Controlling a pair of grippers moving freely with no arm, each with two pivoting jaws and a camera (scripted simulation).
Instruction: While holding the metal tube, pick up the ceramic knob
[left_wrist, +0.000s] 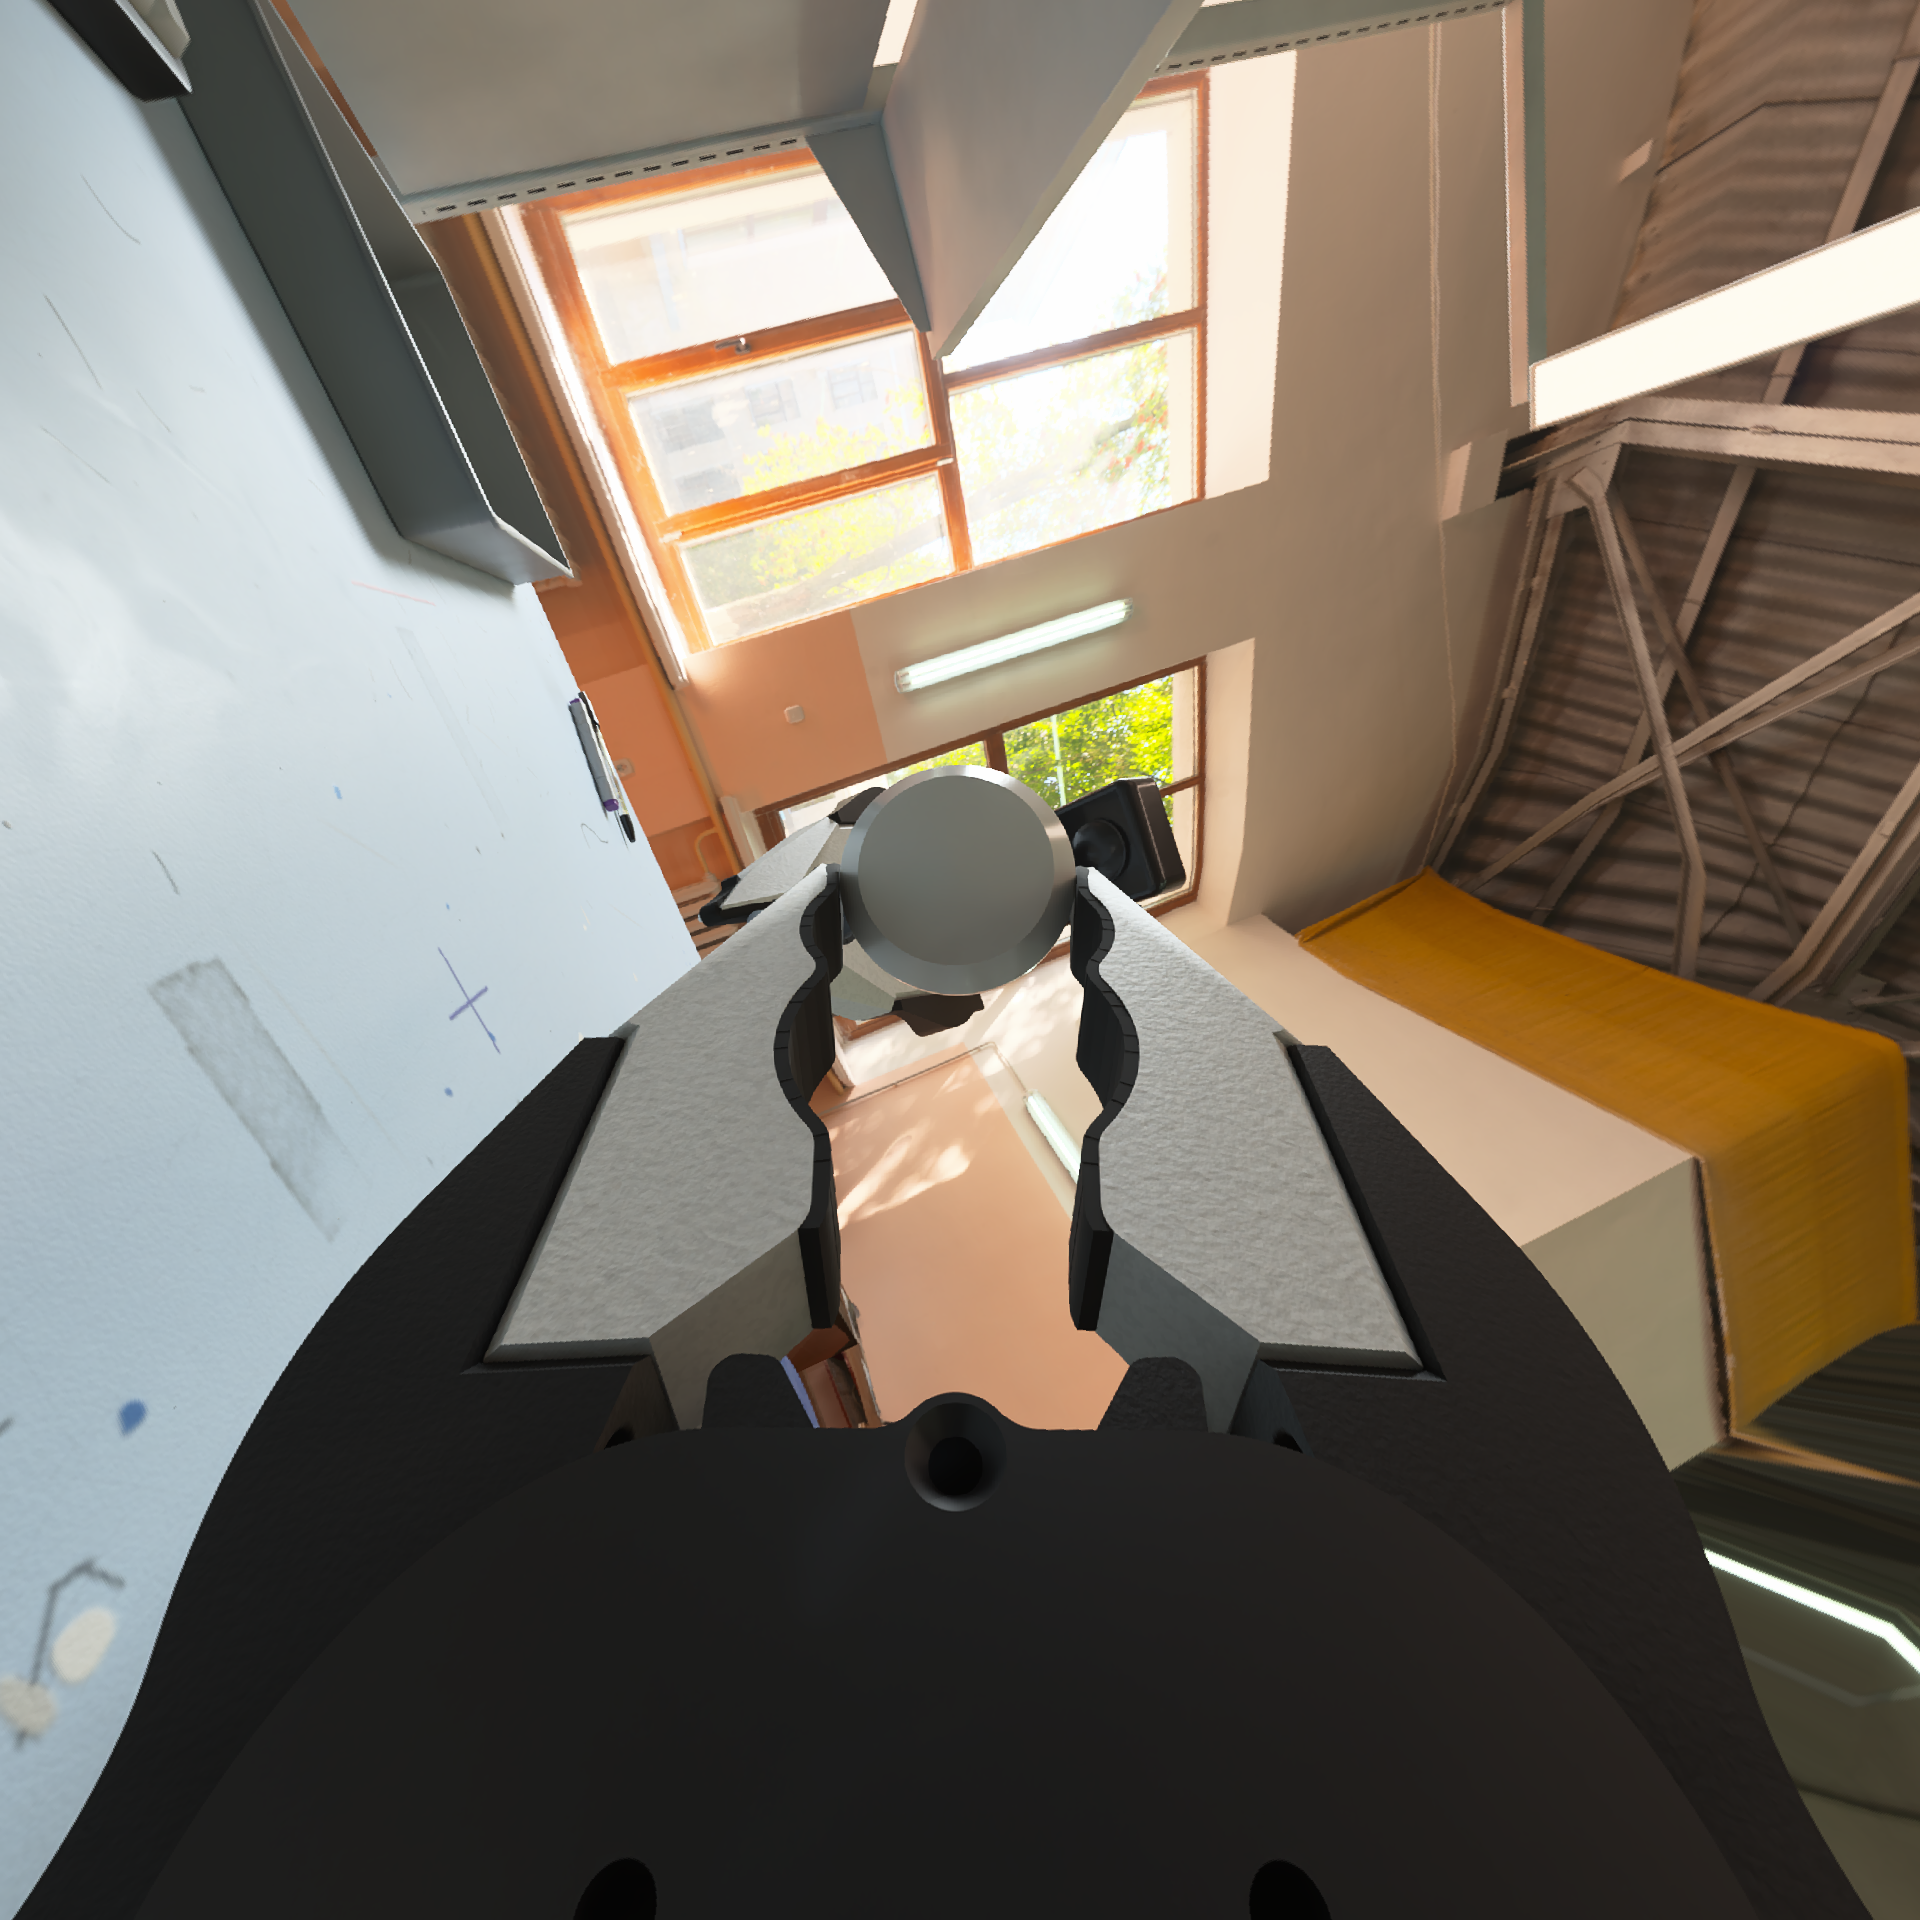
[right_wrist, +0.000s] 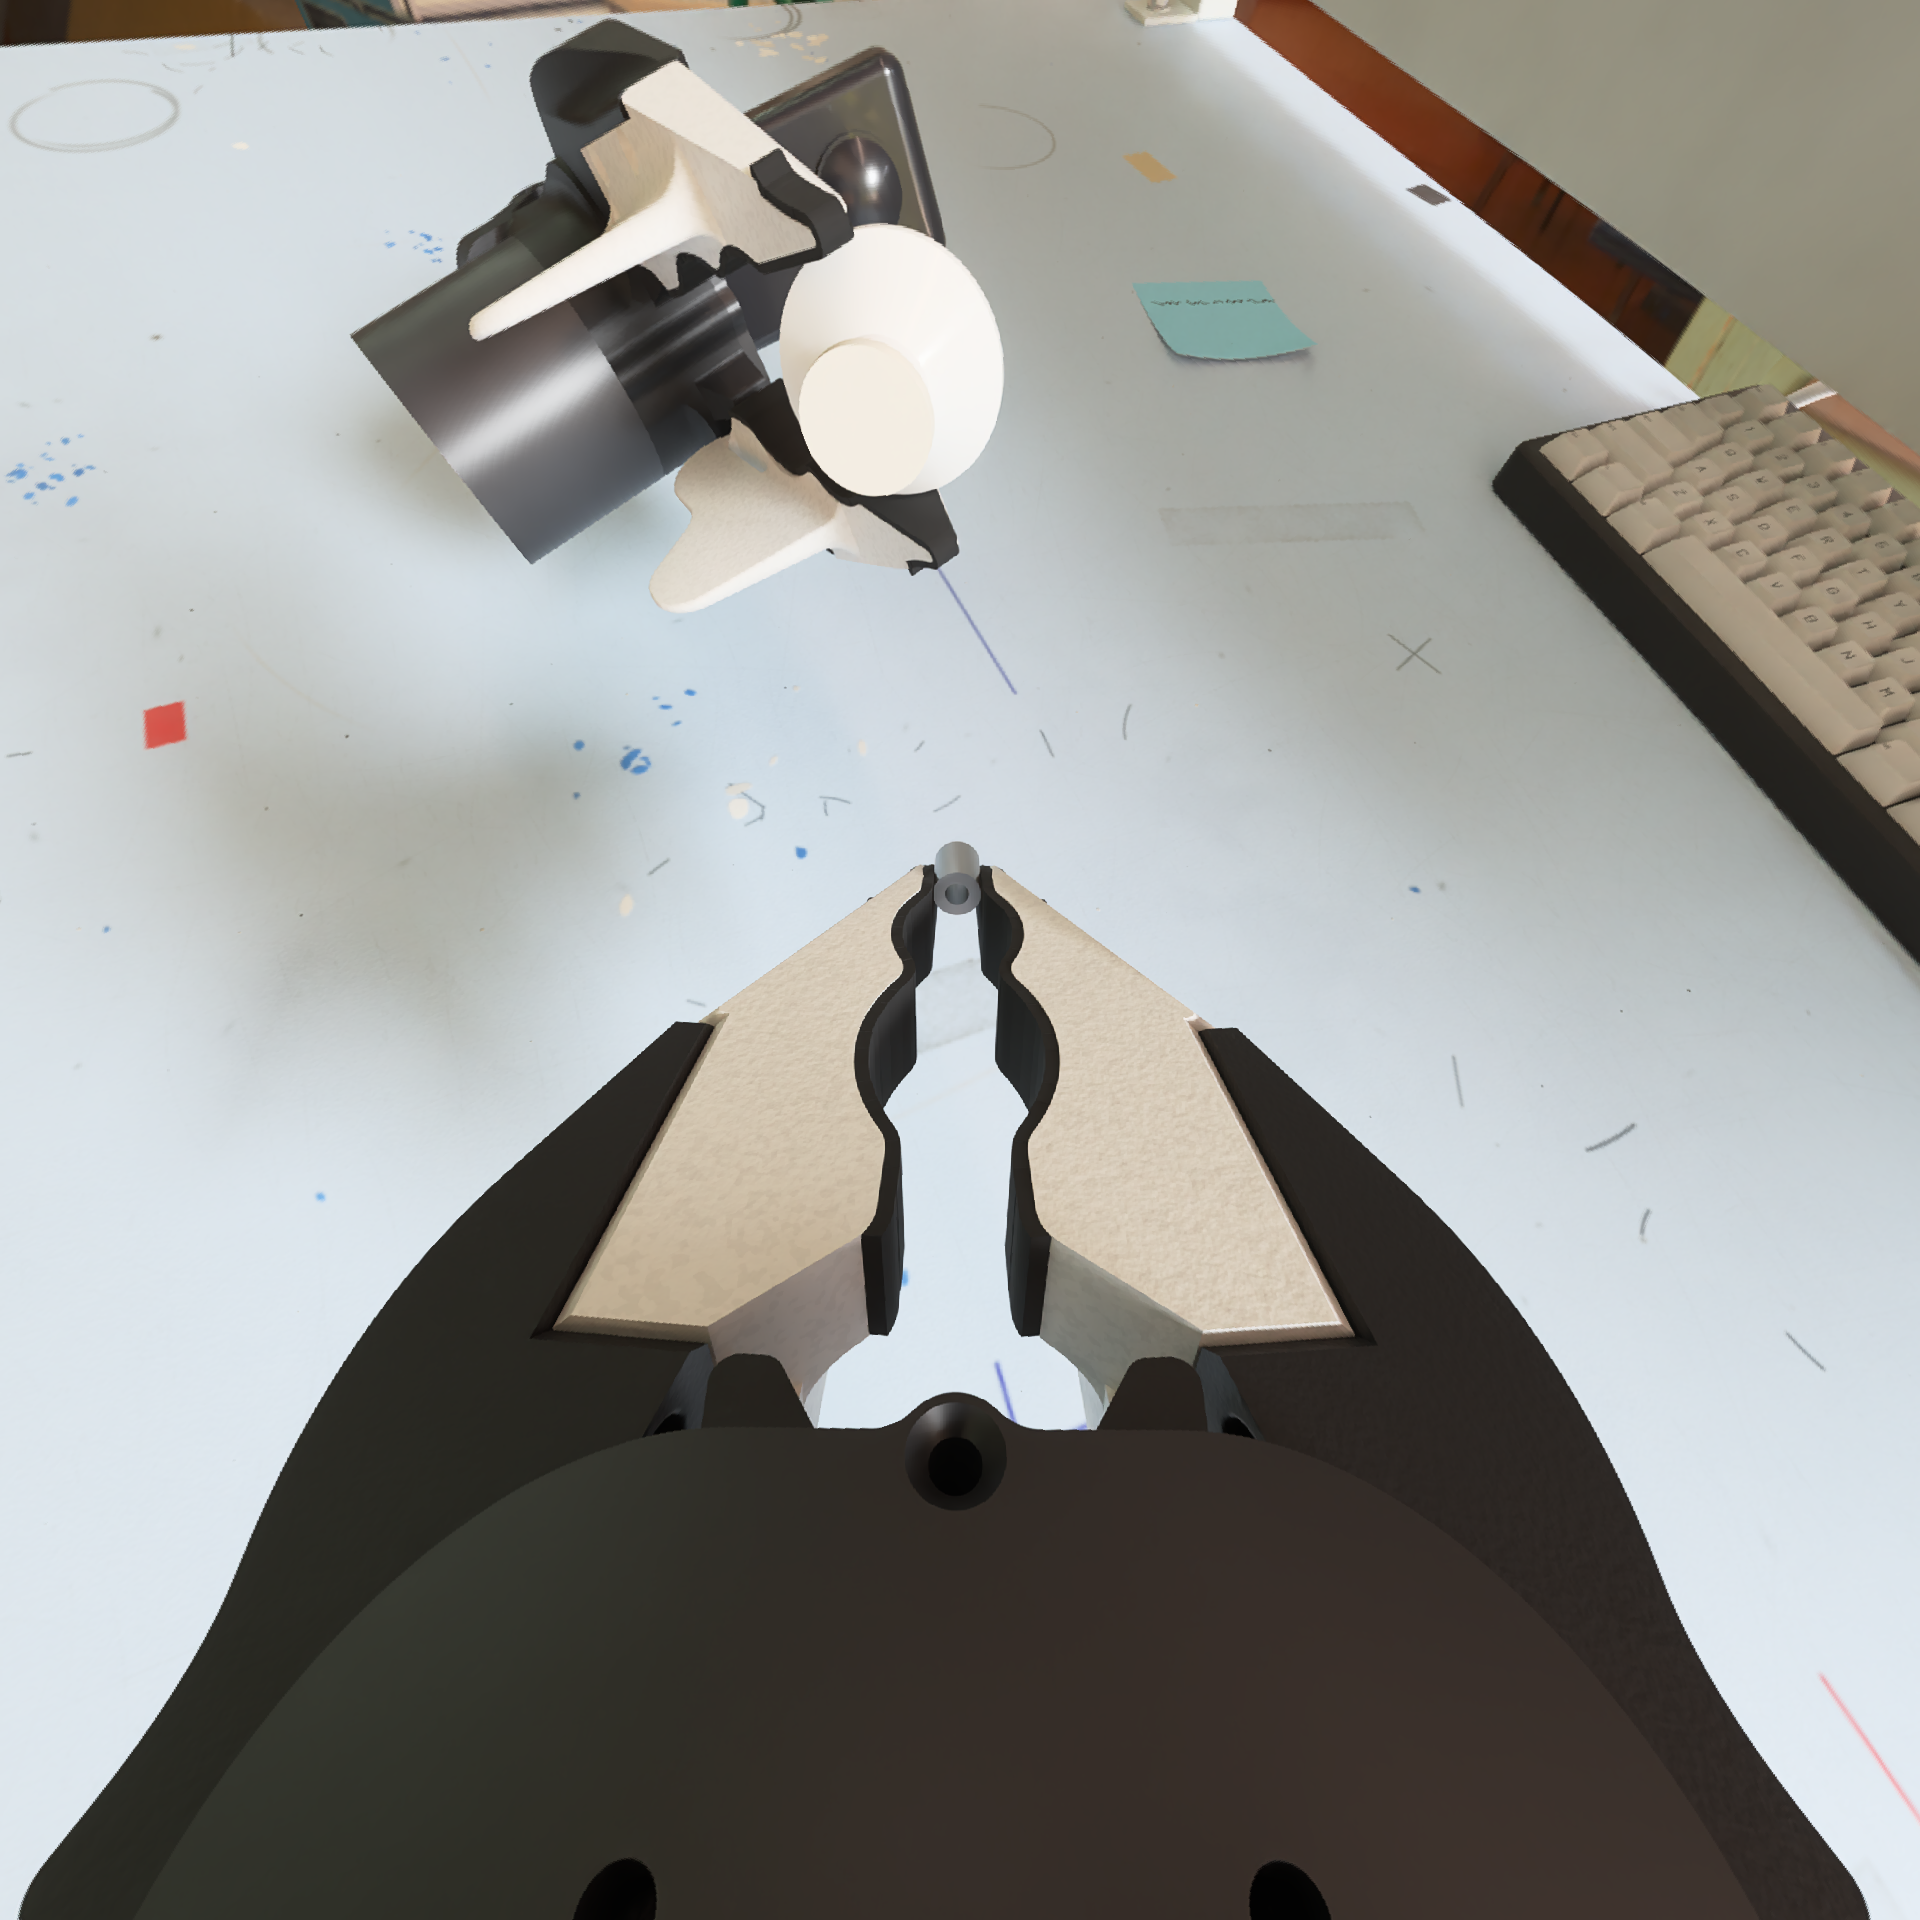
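Observation:
My left gripper is shut on the ceramic knob, whose round face fills the gap between the fingertips. In the right wrist view that gripper hangs tilted above the table at the upper left, with the white knob clamped between its fingers. My right gripper is shut on the small grey metal tube, pinched at the very fingertips above the pale table. The right gripper shows partly behind the knob in the left wrist view.
A keyboard lies along the table's right edge. A teal sticky note and a small red square lie flat on the table. In the left wrist view a marker pen lies on the table.

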